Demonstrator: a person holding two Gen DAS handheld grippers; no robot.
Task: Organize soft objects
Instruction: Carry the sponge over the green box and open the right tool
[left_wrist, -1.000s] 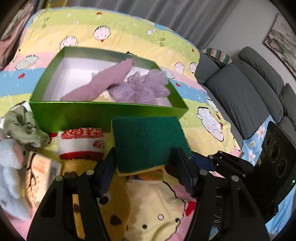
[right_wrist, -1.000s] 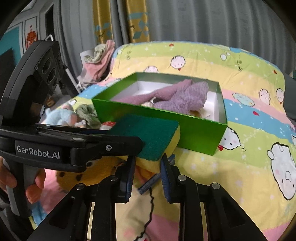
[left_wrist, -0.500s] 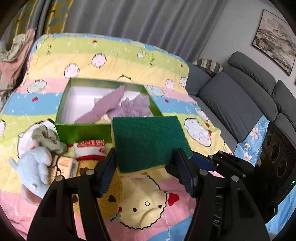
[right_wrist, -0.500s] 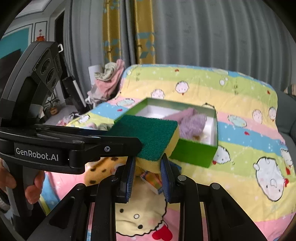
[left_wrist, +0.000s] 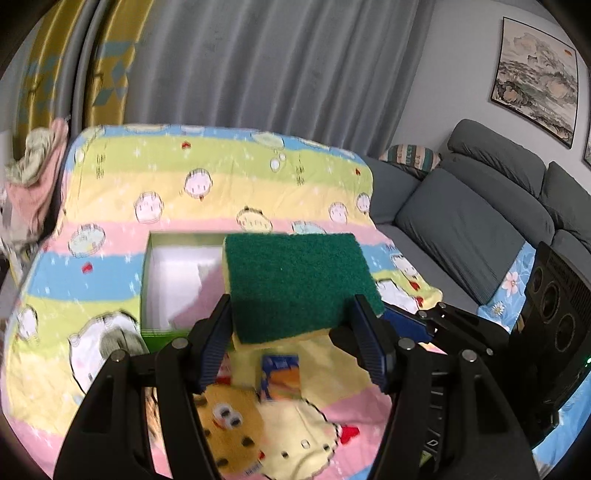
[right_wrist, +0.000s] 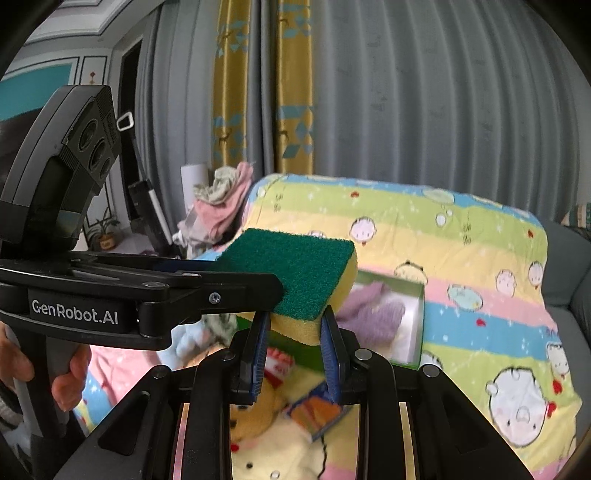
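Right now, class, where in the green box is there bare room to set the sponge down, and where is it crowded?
The green box has bare white floor along its left side. Its right side holds the purple cloth. In front of it, the blanket is crowded with toys.

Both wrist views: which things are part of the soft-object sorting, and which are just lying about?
In play:
- sponge, clamped by the left hand-held gripper and the right hand-held gripper
- green box
- purple gloves in the box
- yellow plush

Lying about:
- blanket
- sofa
- curtains
- clothes heap
- painting
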